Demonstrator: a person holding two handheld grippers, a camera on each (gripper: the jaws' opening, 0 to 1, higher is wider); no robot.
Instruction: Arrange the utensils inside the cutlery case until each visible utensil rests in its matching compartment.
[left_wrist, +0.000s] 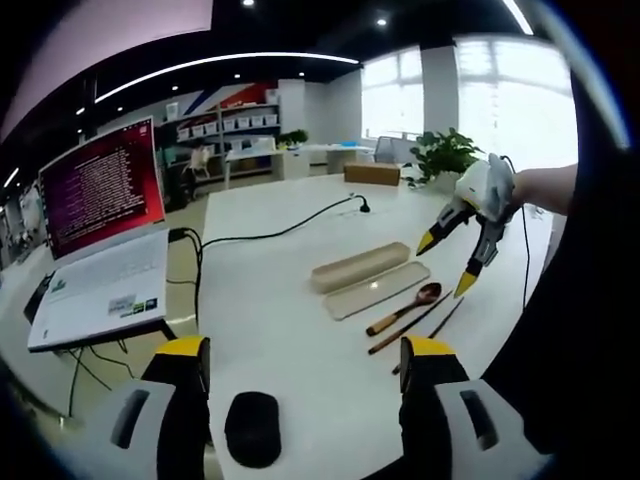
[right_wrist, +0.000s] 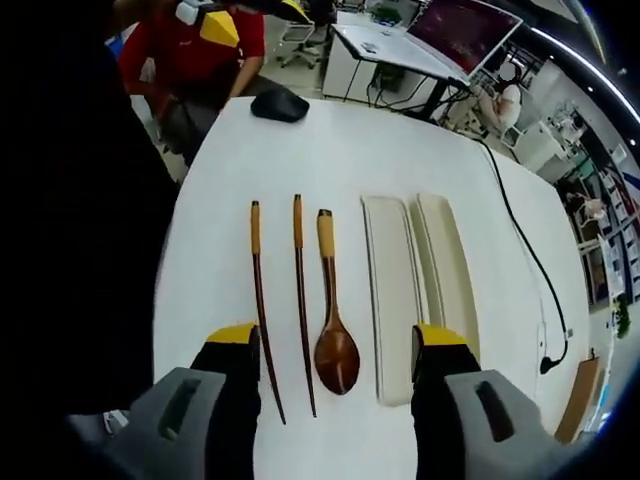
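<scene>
Two yellow-tipped jaws of the left gripper (left_wrist: 305, 362) stand spread and empty in the left gripper view, over a white table (left_wrist: 280, 215); the cutlery case (left_wrist: 360, 266), its lid (left_wrist: 377, 290), a spoon (left_wrist: 405, 308) and the chopsticks (left_wrist: 418, 331) lie ahead, the right gripper (left_wrist: 450, 262) hovering above with jaws parted. In the right gripper view, the right gripper's own jaws gape over the utensils beside the case.

The left gripper (left_wrist: 305, 375) has its yellow-tipped jaws spread wide apart, holding nothing. The right gripper (right_wrist: 335, 360) is likewise wide open and holds nothing. In the left gripper view the right gripper shows held by a hand (left_wrist: 487, 188), a bare forearm (left_wrist: 545, 187) reaching in from the right, its jaws angled downward and parted.
</scene>
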